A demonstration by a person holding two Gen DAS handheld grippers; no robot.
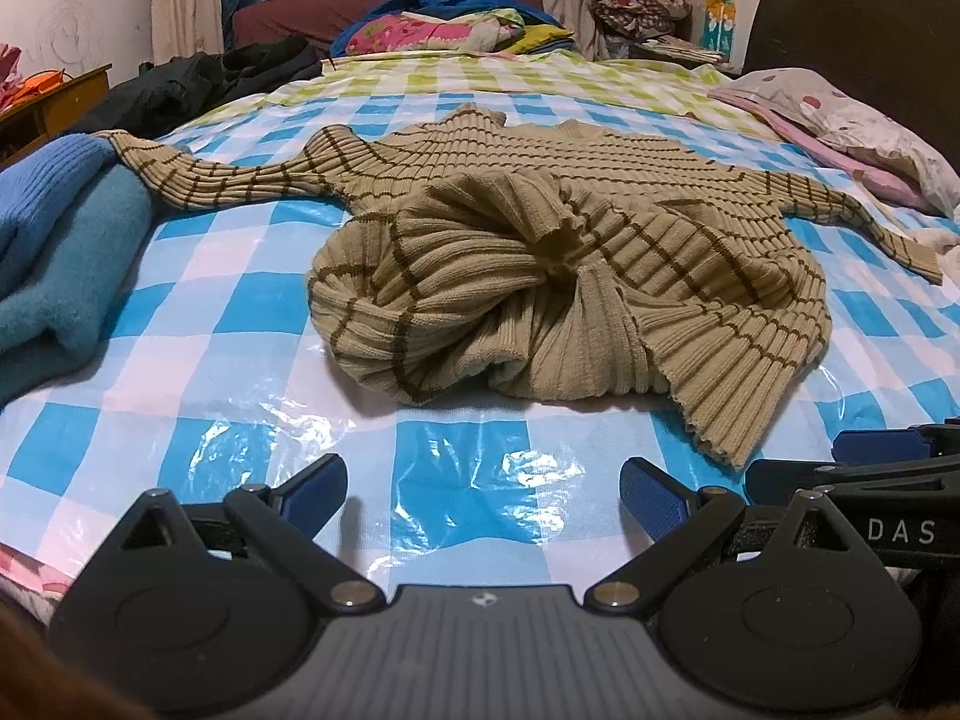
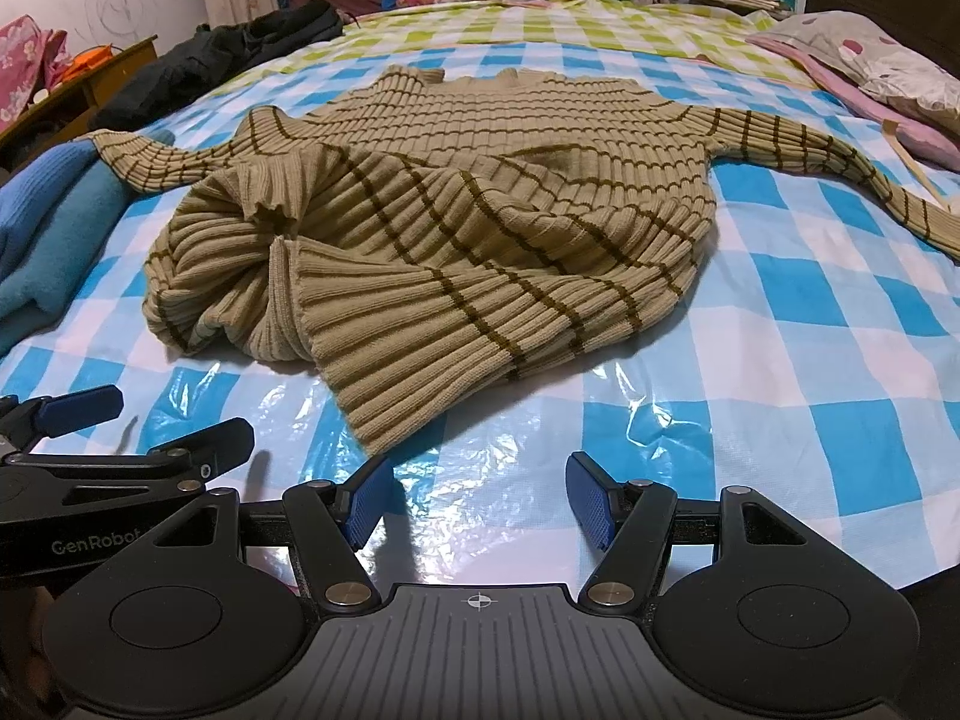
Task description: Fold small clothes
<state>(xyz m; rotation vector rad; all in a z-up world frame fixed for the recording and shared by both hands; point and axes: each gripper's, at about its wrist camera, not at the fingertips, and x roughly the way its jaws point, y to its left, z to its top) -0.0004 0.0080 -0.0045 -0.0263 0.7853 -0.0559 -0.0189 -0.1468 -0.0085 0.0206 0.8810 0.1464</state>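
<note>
A tan ribbed sweater (image 1: 570, 276) with thin brown stripes lies in the middle of the left wrist frame, on a bed covered by a glossy blue-and-white checked plastic sheet (image 1: 228, 324). It is only half spread: the collar end and both sleeves are laid out flat toward the upper part of the frame, while the hem end is bunched into a twisted knot near the centre, so I judge it still needs smoothing before any clean fold can be made.

The left gripper (image 1: 483, 495) hangs low at the bottom of its frame, just short of the sweater's nearest corner — its blue-padded fingers (image 1: 651, 498) stand wide apart with nothing between them. The right gripper (image 2: 477, 501) sits likewise at the bottom of the right wrist frame, fingers apart and empty, near the loose hem flap. Both seem poised side by side to take the near edge.

The knit looks soft, stretchy and heavily ribbed, likely to sag and cling to itself. The plastic sheet is slick and crinkled, catching bright glare — it should let the cloth slide. At the left edge a blue and teal pile of folded knitwear (image 1: 54, 240) lies touching the tip of one sleeve; a dotted pillow (image 1: 858, 120) sits at the upper right.
</note>
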